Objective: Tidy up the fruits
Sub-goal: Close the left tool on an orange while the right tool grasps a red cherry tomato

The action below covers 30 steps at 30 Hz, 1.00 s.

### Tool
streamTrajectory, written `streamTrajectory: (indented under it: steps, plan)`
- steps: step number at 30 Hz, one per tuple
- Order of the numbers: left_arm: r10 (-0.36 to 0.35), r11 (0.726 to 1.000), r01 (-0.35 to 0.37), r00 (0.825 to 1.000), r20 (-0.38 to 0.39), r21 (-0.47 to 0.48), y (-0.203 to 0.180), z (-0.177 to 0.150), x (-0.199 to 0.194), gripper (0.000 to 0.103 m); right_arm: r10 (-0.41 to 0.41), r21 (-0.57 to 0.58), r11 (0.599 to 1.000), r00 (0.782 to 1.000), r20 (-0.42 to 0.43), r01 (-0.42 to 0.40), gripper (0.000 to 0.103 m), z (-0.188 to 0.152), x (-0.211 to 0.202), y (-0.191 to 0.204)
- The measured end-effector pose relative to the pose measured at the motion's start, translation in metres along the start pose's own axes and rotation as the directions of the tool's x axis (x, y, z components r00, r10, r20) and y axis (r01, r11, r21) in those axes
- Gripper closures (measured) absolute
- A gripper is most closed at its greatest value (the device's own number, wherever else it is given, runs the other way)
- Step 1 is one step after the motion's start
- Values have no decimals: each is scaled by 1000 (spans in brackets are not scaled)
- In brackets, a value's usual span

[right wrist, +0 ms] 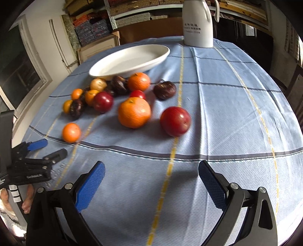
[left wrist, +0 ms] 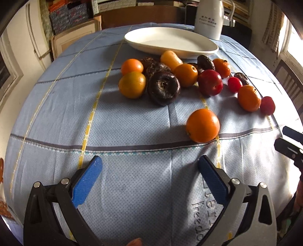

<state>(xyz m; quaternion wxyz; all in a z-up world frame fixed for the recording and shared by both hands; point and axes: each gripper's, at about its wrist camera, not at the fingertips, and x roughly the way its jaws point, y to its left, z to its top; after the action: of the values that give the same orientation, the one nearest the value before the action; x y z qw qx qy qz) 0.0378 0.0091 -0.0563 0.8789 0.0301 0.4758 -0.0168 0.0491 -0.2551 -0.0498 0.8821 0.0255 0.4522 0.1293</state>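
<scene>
While both grippers hang over light blue checked tablecloth (left wrist: pixel 132 189), nothing sits between jaws. Left gripper (left wrist: pixel 150 179): blue pads wide apart, holding nothing. Right gripper (right wrist: pixel 151 184): same, wide open, holding nothing. Round orange fruit (left wrist: pixel 202 125) lies alone just ahead of left jaws, bit to right. Pile of orange, red and dark brown fruits (left wrist: pixel 163 88) farther ahead. Big orange fruit (right wrist: pixel 134 112) and shiny red fruit (right wrist: pixel 175 121) lie ahead of right jaws. White oval dish (left wrist: pixel 170 41) behind pile, nothing in it. White jug (right wrist: pixel 197 24) farthest back.

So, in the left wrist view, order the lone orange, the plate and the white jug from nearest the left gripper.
From the left gripper:
1. Lone orange, just ahead, slightly right.
2. Plate, beyond the fruit pile.
3. White jug, far edge, right.
</scene>
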Motion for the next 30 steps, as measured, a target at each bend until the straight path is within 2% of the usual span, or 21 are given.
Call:
streamTrajectory:
  steps: [4,8,10,13,15,18,23,25,27,29,30]
  plan:
    - [-45,998,42,998,54,42,6,-7,1,4,-39,-38,999,999,-18,39,4,-1,4,-7]
    - [-76,993,73,997,27,88,7,0,3,4,-74,-85,994,996,-41,70,3,2,12,-13]
    - [-97,988,93,995,28,121,7,3,4,4,-91,-152,985,995,-35,85,3,0,16,-11]
    - [-120,987,114,992,42,117,9,1,2,4,-53,-179,983,998,-21,48,3,0,15,-16]
    - [-139,984,135,990,25,119,7,3,0,4,-31,-208,978,999,-11,28,3,0,14,-18]
    - [-226,969,219,973,54,112,1,9,-9,4,1,-226,974,1000,22,4,3,-1,12,-22]
    - [-226,957,205,970,89,204,-24,19,-12,4,6,-169,986,997,73,6,3,5,-1,-28]
    - [-256,947,232,963,82,224,-31,23,-11,4,7,-159,987,996,85,7,3,11,-1,-31]
    - [-269,939,244,960,75,243,-38,29,-9,9,-5,-163,986,996,92,20,3,15,0,-32]
    - [-279,934,255,958,65,250,-40,30,-6,29,-6,-166,986,995,95,22,6,20,2,-32]
    - [-289,932,268,956,56,246,-41,32,-3,32,1,-168,986,996,94,15,9,23,3,-33]
